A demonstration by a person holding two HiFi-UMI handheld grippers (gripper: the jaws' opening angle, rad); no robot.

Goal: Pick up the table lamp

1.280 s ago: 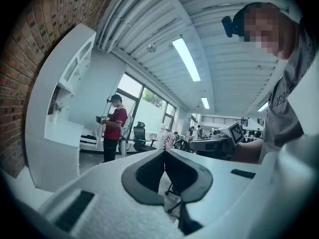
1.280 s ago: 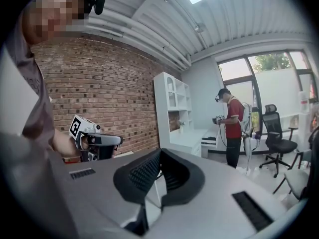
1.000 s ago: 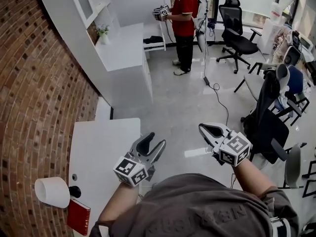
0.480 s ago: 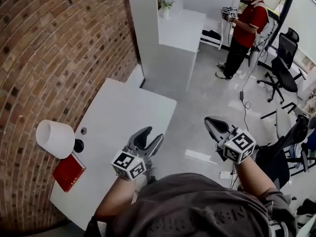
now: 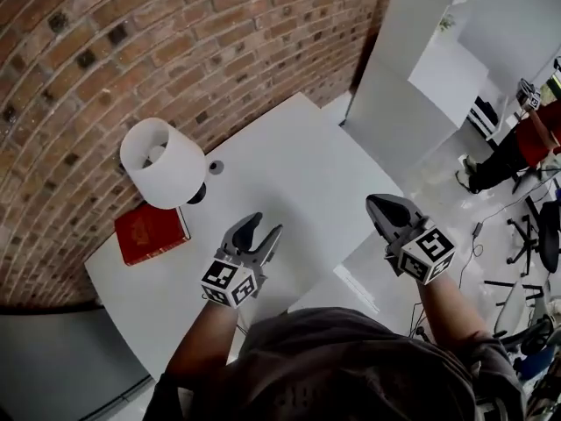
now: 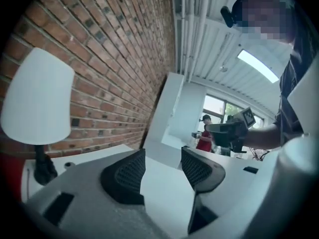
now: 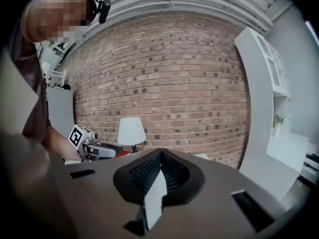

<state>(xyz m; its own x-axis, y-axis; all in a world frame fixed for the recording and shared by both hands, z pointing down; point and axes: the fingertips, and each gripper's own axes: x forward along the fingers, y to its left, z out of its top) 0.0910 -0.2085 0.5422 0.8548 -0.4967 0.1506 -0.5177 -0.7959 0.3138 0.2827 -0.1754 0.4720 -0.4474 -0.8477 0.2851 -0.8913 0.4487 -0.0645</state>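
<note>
Head view: the white table lamp (image 5: 164, 160) stands upright on the bench (image 5: 298, 165) close to the brick wall (image 5: 175, 33), just beside a red book (image 5: 151, 232). The left gripper (image 5: 260, 229) hovers over the bench, released and empty, apart from the lamp. The right gripper (image 5: 383, 209), near the bench's edge, is clenched on nothing.
</note>
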